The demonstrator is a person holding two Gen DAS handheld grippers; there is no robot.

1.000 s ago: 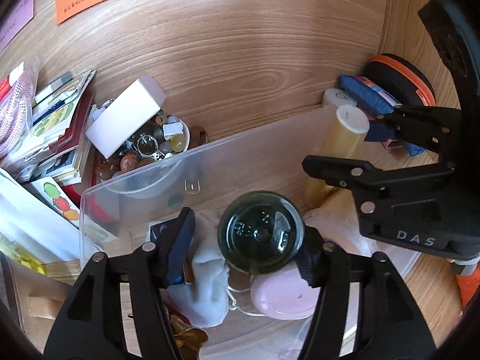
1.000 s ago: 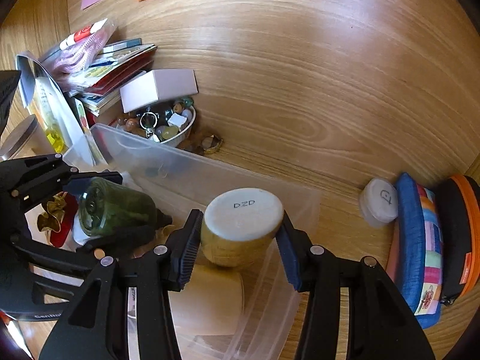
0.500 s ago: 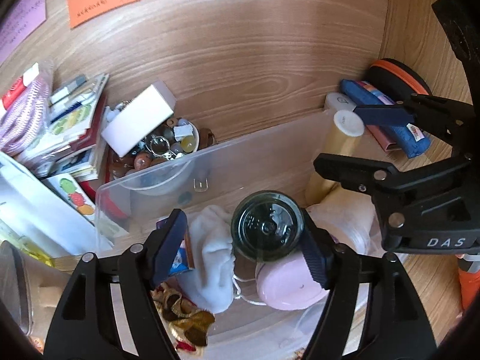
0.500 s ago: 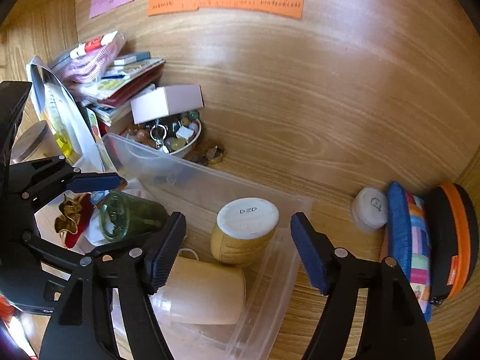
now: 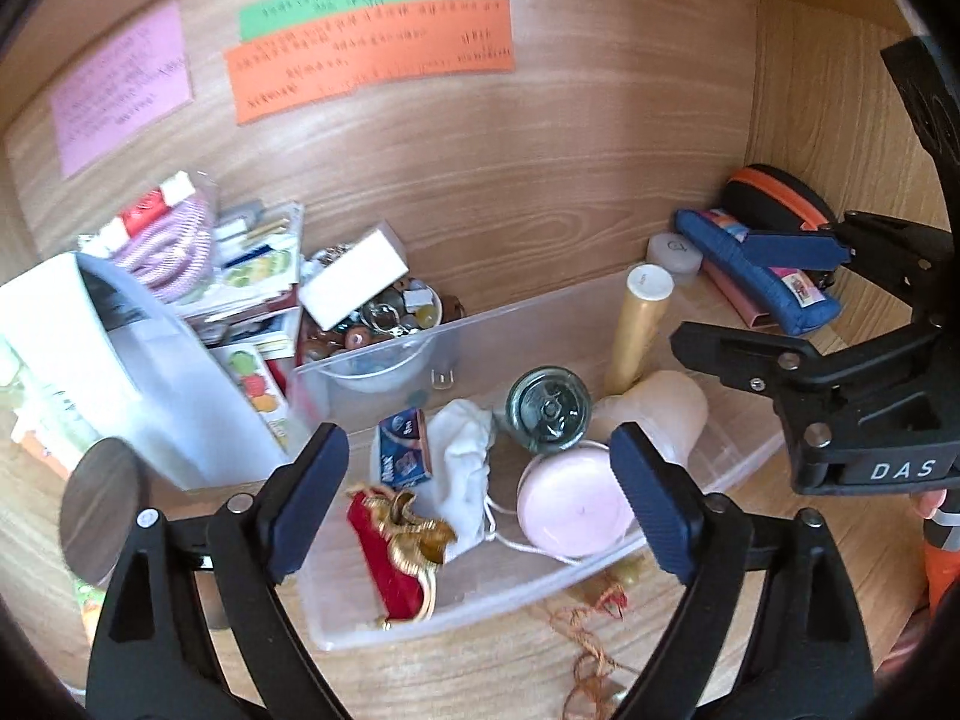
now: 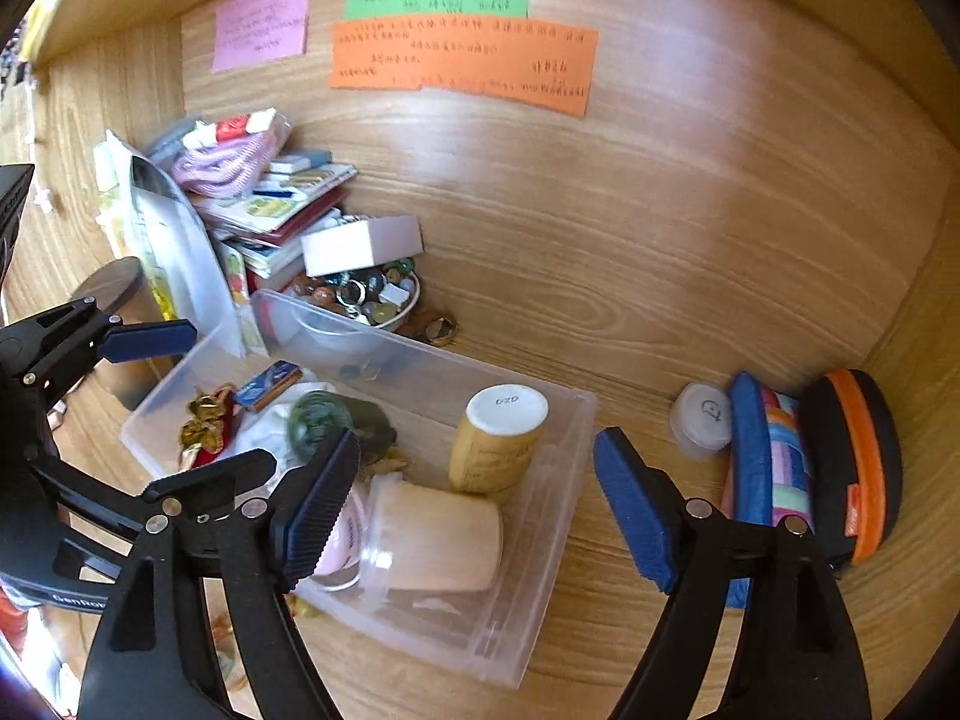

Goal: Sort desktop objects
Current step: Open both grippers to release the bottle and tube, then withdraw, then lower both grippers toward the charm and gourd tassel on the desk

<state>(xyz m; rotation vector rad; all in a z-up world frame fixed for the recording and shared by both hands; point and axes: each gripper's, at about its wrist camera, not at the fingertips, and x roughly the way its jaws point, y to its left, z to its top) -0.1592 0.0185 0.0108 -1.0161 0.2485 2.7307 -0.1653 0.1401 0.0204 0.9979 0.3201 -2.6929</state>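
Wood-grain desk (image 6: 690, 252) carries a clear bin (image 6: 558, 516) near its front edge, green jar (image 5: 547, 401) and yellow tube (image 6: 501, 441) inside, so both hand-held grippers, left (image 5: 480, 504) and right (image 6: 474, 504), jaws apart and empty, should lift clear before reaching for the loose white cap (image 6: 702, 420) by the right edge.

Clear plastic bin (image 5: 744, 456), wood-grain desk (image 5: 540, 192).

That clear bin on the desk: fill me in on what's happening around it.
A person is sorting desk clutter into the clear bin with two handheld claws. The left claw and right claw both hang open and empty above it. Inside, the green jar lies on its side and the yellow tube stands upright.
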